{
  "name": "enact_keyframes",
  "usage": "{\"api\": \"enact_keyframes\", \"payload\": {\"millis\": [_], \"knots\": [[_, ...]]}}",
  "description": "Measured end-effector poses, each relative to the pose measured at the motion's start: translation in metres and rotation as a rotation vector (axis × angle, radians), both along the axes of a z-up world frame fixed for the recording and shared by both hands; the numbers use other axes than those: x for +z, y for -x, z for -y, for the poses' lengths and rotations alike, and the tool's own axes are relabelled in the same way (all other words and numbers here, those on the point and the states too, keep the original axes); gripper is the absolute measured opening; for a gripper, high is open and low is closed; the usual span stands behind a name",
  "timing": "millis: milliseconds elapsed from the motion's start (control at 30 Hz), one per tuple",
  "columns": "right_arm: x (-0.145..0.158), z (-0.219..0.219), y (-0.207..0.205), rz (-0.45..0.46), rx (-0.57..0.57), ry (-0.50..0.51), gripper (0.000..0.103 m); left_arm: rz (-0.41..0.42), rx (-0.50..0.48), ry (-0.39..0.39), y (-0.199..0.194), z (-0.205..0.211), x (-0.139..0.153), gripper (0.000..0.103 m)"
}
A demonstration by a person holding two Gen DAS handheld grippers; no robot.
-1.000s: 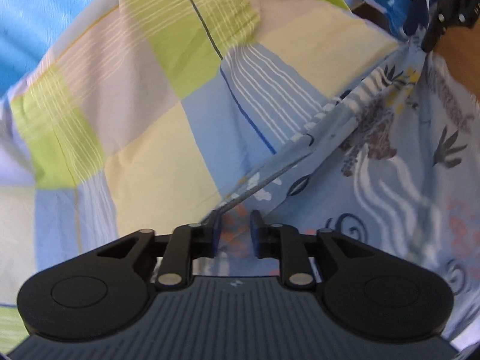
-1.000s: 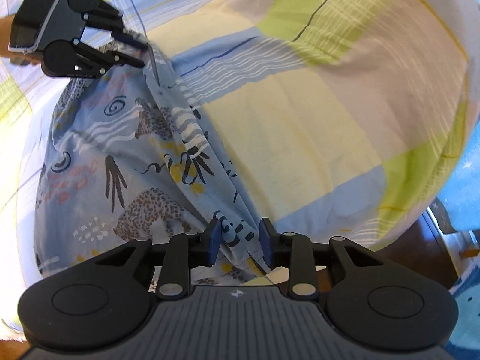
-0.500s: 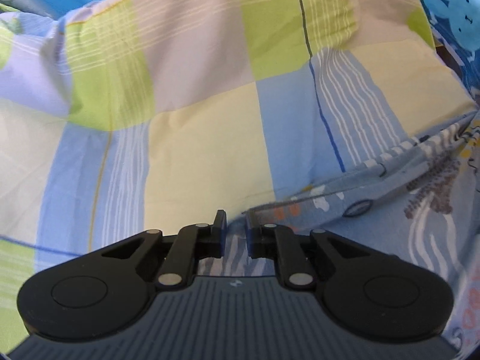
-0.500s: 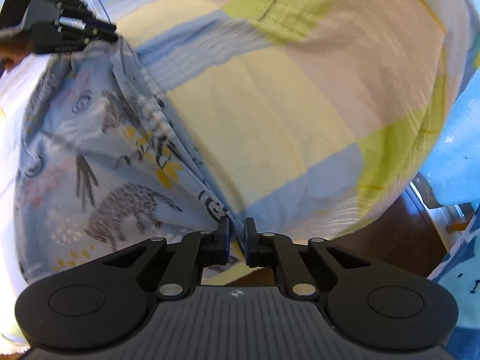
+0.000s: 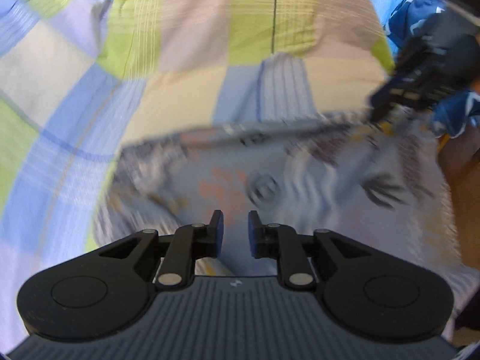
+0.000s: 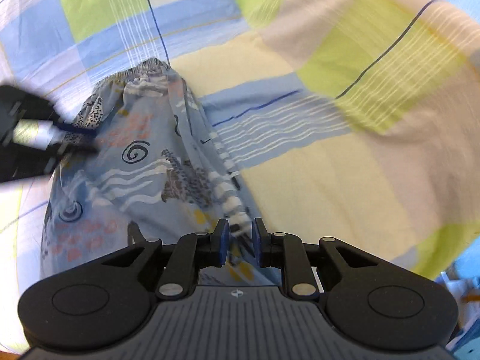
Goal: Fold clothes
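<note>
A light-blue garment [image 5: 270, 186] with an animal and swirl print lies on the checked bedsheet [image 5: 180, 90]. In the right wrist view the garment [image 6: 144, 162] shows a gathered waistband at its far end. My left gripper [image 5: 235, 231] hovers over its near part, fingers apart and nothing pinched. That left gripper [image 6: 79, 138] shows blurred at the garment's left edge. My right gripper [image 6: 239, 240] is open, with the striped hem lying loose between its fingers. In the left wrist view the right gripper [image 5: 381, 114] sits at the garment's far right corner.
The yellow, green and blue bedsheet [image 6: 330, 180] fills most of both views. Blue printed cloth [image 5: 420, 9] bunches behind the right gripper. A brown surface [image 5: 462, 165] shows past the bed's right side.
Both grippers were shut on the garment's edge half a second ago and have since opened. The garment now rests on the sheet, and both cameras have swung, blurring the views.
</note>
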State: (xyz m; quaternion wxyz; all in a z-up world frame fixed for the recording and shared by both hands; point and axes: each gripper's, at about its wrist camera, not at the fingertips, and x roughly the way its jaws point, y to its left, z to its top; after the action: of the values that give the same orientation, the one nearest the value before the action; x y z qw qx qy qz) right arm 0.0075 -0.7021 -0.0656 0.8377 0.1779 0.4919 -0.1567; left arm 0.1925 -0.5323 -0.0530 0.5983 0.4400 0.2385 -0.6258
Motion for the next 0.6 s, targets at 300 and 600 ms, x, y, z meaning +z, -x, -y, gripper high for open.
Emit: {"api": "enact_keyframes", "payload": {"millis": [300, 600], "knots": [[0.001, 0.010, -0.009, -0.051, -0.084, 0.195, 0.000, -0.091, 0.085, 0.064, 0.019, -0.088, 0.003, 0.016], [0.016, -0.016, 0.019, 0.136, -0.006, 0.116, 0.020, -0.220, 0.112, 0.194, 0.051, -0.130, -0.019, 0.019]]}}
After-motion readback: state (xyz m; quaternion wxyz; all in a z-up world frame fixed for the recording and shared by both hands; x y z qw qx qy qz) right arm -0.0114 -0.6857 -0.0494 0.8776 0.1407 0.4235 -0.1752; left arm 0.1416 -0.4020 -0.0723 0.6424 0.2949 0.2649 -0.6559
